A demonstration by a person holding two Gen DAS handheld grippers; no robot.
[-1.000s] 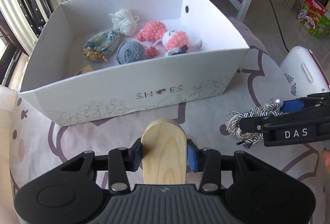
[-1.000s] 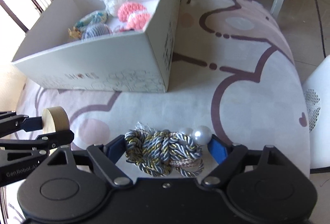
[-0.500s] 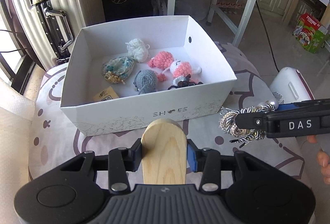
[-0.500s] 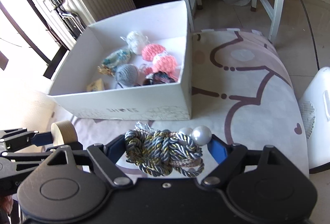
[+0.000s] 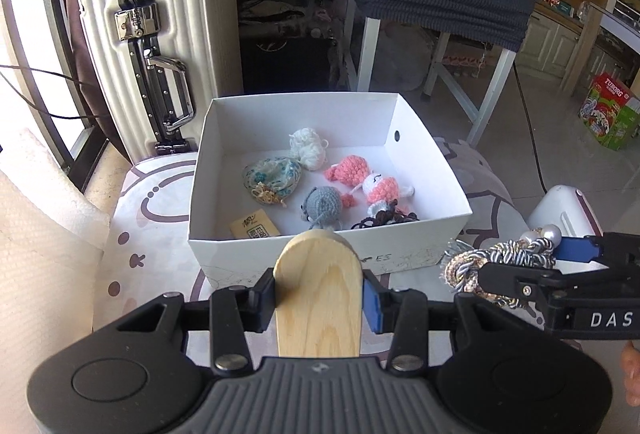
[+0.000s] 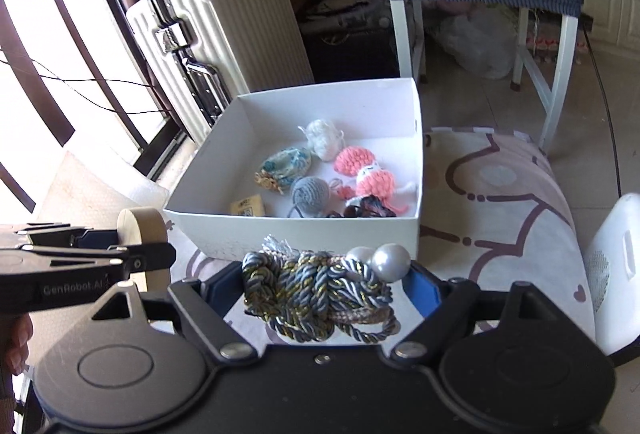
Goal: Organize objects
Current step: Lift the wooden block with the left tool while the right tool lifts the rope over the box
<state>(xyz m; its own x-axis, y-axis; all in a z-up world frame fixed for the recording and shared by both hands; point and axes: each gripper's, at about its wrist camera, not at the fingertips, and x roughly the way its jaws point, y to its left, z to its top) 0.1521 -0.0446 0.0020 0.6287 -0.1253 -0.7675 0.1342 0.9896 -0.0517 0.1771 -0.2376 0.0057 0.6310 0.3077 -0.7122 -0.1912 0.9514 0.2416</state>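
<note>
My left gripper (image 5: 319, 294) is shut on a flat wooden piece (image 5: 319, 290) with a rounded top, held up in front of the white shoe box (image 5: 224, 234). From the right wrist view the same wooden piece (image 6: 140, 228) shows edge-on at the left. My right gripper (image 6: 326, 290) is shut on a bundle of twisted grey, gold and white cord (image 6: 316, 292) with two pearl beads (image 6: 390, 262). That cord bundle (image 5: 500, 262) hangs right of the box in the left wrist view. Both grippers hover above the patterned cloth, short of the box's near wall.
Inside the box lie several small things: a white yarn ball (image 5: 306, 148), pink crochet toys (image 5: 368, 180), a grey crochet ball (image 5: 322, 204), a blue-patterned pouch (image 5: 272, 178), a tan card (image 5: 254, 228). A ribbed suitcase (image 5: 160, 46) stands behind, a white appliance (image 6: 616, 262) at right, table legs (image 5: 488, 94) beyond.
Both grippers have risen and pulled back from the box with their loads still held. The box now looks smaller and its whole floor shows.
</note>
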